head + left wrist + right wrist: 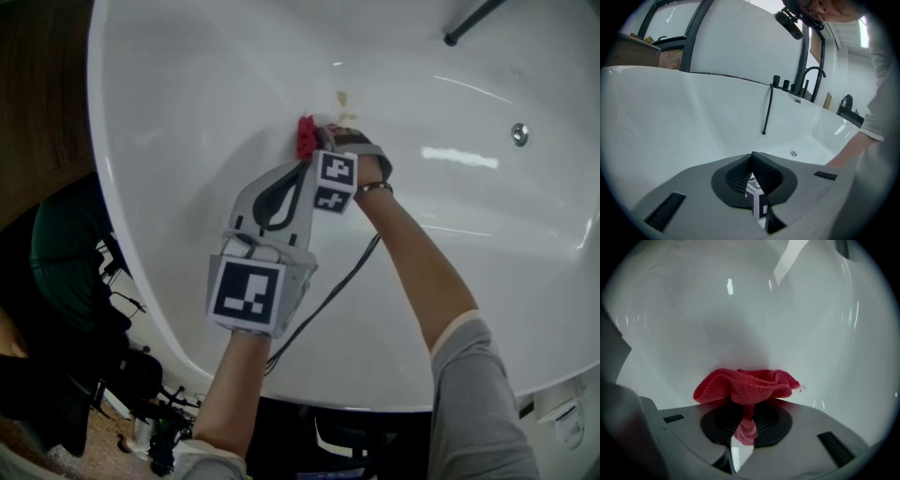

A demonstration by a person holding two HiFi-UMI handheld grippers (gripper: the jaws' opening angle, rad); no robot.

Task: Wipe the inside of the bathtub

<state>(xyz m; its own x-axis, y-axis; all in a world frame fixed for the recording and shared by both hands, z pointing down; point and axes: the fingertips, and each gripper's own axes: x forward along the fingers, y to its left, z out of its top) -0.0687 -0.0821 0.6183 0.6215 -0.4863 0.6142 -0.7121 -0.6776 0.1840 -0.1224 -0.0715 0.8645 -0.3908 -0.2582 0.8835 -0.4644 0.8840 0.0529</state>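
Observation:
The white bathtub (187, 112) fills the head view. My right gripper (314, 141) is shut on a red cloth (306, 137) and presses it against the tub's inner wall. In the right gripper view the red cloth (747, 386) bunches out beyond the closed jaws against the white wall (740, 310). A small yellowish stain (343, 99) sits just above the cloth. My left gripper (281, 192) hovers lower, behind the right one, shut and holding nothing. The left gripper view looks along the shut left gripper (752, 161) over the tub's interior.
The drain (519, 133) lies at the tub's right; it shows again as the drain (793, 153) in the left gripper view. A black hand-shower rod (767, 108) and black faucet (813, 77) stand on the far rim. A cable (328, 300) hangs from the right gripper. Dark clutter lies on the floor left.

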